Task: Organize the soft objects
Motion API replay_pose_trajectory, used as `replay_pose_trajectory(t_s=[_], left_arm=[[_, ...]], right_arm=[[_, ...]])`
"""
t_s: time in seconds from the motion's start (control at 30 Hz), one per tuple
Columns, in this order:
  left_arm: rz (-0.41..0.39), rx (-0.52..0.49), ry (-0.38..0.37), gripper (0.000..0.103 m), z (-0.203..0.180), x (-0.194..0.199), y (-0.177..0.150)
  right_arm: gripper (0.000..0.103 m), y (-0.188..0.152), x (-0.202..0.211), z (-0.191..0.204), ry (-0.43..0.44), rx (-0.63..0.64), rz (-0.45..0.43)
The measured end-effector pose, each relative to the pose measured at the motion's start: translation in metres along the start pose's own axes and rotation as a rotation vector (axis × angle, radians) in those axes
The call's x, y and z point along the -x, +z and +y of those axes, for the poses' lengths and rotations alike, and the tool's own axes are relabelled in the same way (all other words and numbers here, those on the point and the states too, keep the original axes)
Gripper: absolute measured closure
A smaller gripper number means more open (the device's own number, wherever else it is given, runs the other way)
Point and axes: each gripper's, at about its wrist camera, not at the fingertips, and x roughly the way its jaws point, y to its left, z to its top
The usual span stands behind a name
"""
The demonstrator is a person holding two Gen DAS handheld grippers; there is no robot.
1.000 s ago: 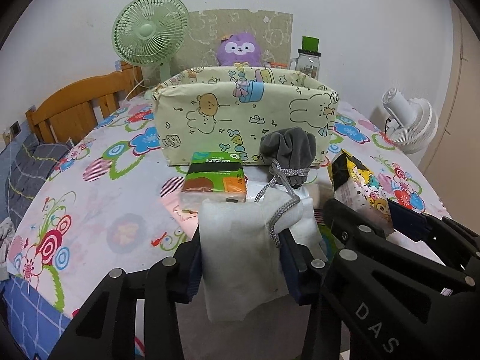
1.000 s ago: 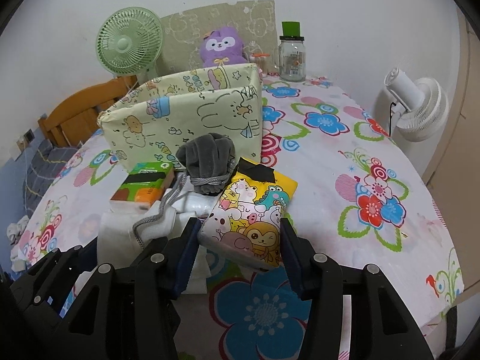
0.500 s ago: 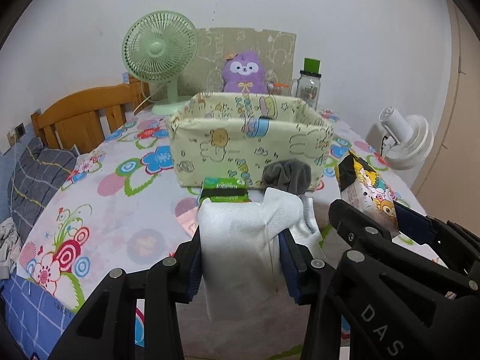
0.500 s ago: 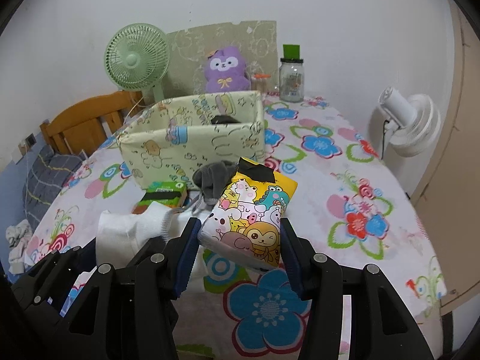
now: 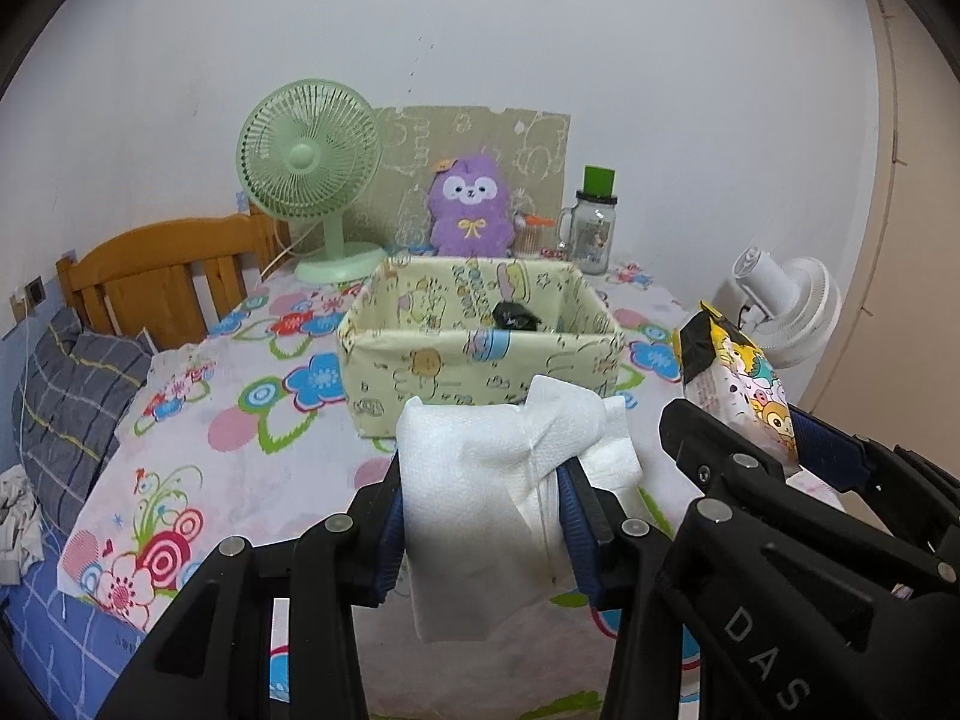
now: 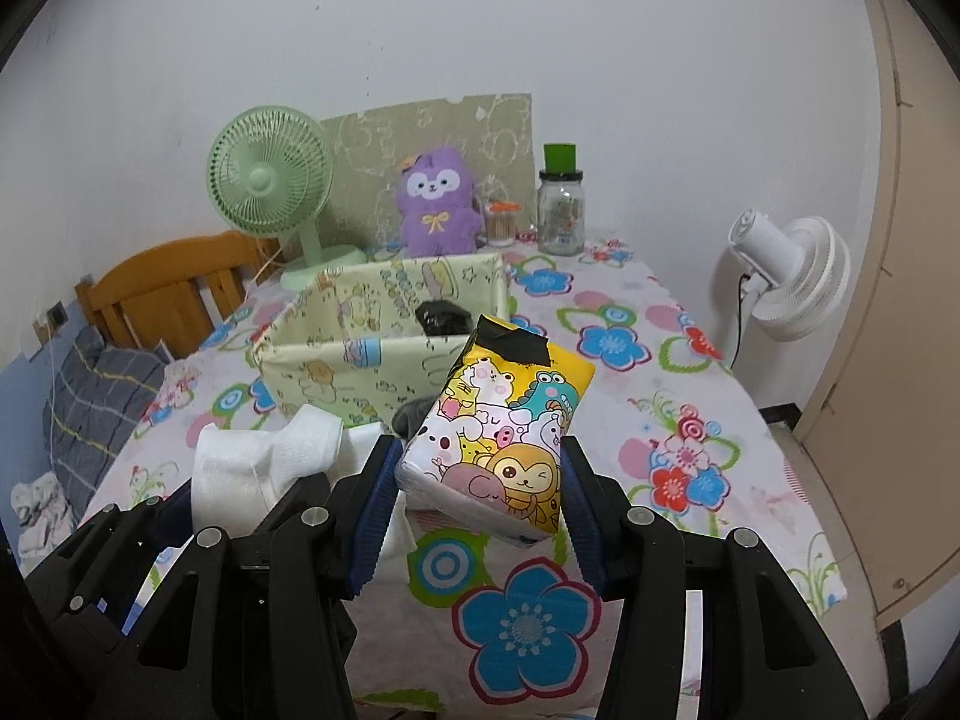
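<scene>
My left gripper (image 5: 480, 510) clamps a white sock (image 5: 480, 480); my right gripper (image 6: 480, 498), stamped "DAS", clamps a cartoon-animal tissue pack (image 6: 498, 426). Both hang above the tablecloth (image 6: 660, 372), near the open-topped fabric box (image 5: 480, 354).

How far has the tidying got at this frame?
Done: one dark item lies in the cartoon-print fabric box. In hand: left hand-held gripper clamps white folded cloth; right hand-held gripper clamps a cartoon-animal tissue pack. Left: dropping both in, plus a grey item beside the box.
</scene>
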Motion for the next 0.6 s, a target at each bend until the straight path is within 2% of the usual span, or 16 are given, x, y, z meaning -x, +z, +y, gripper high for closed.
replay_pose_trajectory(t_s=[0.6], left_arm=[[-0.075,-0.018,-0.014,0.057,0.000,0.024,0.041]], right_arm=[[0.047,0.040,0.027,0.006,-0.019,0.002,-0.078]])
